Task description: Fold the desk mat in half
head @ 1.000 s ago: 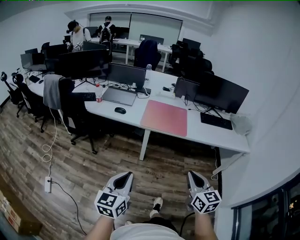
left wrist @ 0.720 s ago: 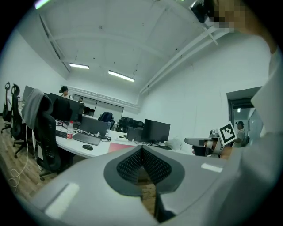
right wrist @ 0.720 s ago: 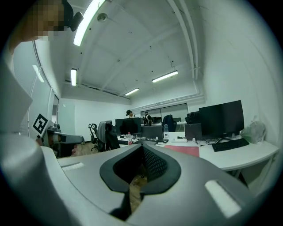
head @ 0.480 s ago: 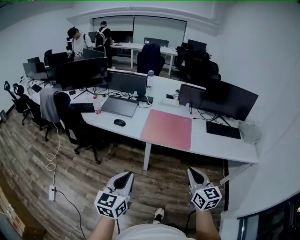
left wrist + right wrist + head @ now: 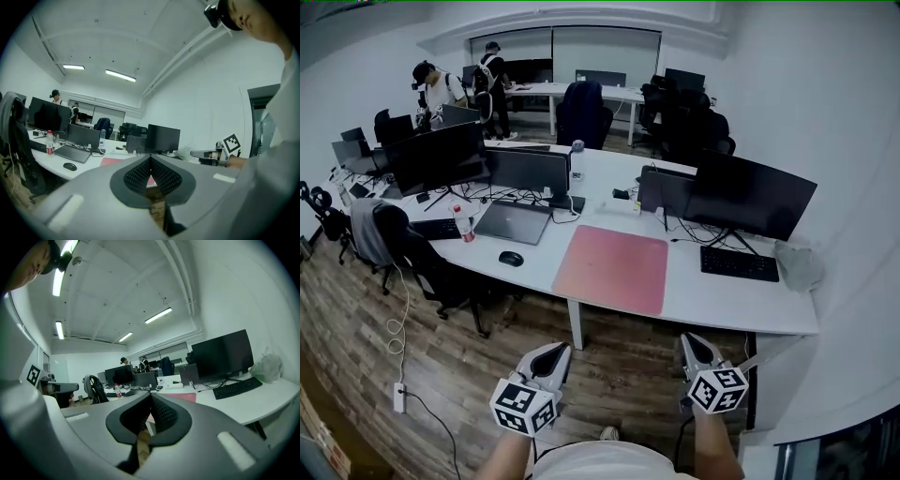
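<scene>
A pink desk mat [image 5: 614, 267] lies flat and unfolded on the white desk [image 5: 712, 300], in front of the dark monitors. In the left gripper view the desk mat [image 5: 112, 161] shows as a thin pink strip; in the right gripper view the desk mat [image 5: 185, 397] peeks out just above the jaws. My left gripper [image 5: 556, 351] and right gripper [image 5: 691, 338] hang over the wooden floor, well short of the desk, both shut and holding nothing. The left gripper [image 5: 150, 159] and the right gripper [image 5: 150, 397] have their tips pressed together.
A black keyboard [image 5: 739, 263] and large monitor [image 5: 752, 194] stand right of the mat; a laptop [image 5: 512, 221], mouse [image 5: 511, 258] and red-capped bottle [image 5: 466, 225] to its left. An office chair with a jacket [image 5: 389, 239] sits at the left. Two people [image 5: 436, 89] stand at the back.
The desk and mat have drawn nearer and shifted left in the head view as I walked toward them. Both grippers stay shut and low in the frame.
</scene>
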{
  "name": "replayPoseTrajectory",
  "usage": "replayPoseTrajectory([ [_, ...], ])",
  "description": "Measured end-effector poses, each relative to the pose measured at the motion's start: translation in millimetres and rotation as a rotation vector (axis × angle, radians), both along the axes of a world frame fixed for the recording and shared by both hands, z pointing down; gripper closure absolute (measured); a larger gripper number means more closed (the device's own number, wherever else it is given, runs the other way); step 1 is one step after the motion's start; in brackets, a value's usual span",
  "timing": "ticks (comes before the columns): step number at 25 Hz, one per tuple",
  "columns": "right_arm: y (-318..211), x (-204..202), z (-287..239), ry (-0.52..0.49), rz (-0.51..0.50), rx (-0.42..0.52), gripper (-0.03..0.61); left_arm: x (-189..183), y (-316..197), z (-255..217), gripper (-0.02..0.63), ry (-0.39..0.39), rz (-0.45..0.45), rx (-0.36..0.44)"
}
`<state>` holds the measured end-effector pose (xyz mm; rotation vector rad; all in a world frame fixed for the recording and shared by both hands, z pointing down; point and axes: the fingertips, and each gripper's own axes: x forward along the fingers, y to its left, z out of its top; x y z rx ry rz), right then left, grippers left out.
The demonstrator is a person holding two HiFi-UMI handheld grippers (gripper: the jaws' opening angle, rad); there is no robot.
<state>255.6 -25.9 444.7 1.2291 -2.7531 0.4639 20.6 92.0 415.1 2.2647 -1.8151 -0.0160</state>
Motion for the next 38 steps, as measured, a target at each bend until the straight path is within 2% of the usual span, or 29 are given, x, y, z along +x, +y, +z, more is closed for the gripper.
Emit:
replayPoseTrajectory([
  [6,-39,3,30,-0.037,-0.029,-0.069,0.561,16,-35,19,0.611,-0.014,-0.035,-0.048],
  [9,-54,1,35,-0.047,-0.048,-0.063,0.561,13,-54,25,0.611,-0.011,-0.043,-0.064],
  [16,-99,17,43,-0.047,0.036,-0.088,0.561,3,-110,34,0.612,-0.009,-0.003,-0.072],
  [19,-117,15,45,-0.050,0.086,-0.096,0.561,-4,-137,35,0.611,0.004,0.042,-0.074],
  [24,-143,-8,48,-0.056,0.152,-0.107,0.561,-25,-187,38,0.612,-0.005,0.123,-0.095],
  [30,-153,-27,53,-0.009,0.292,-0.132,0.561,-55,-242,44,0.612,0.001,0.265,-0.098],
  [38,-146,-51,70,0.026,0.468,-0.174,0.561,-99,-281,70,0.611,0.042,0.400,-0.147],
])
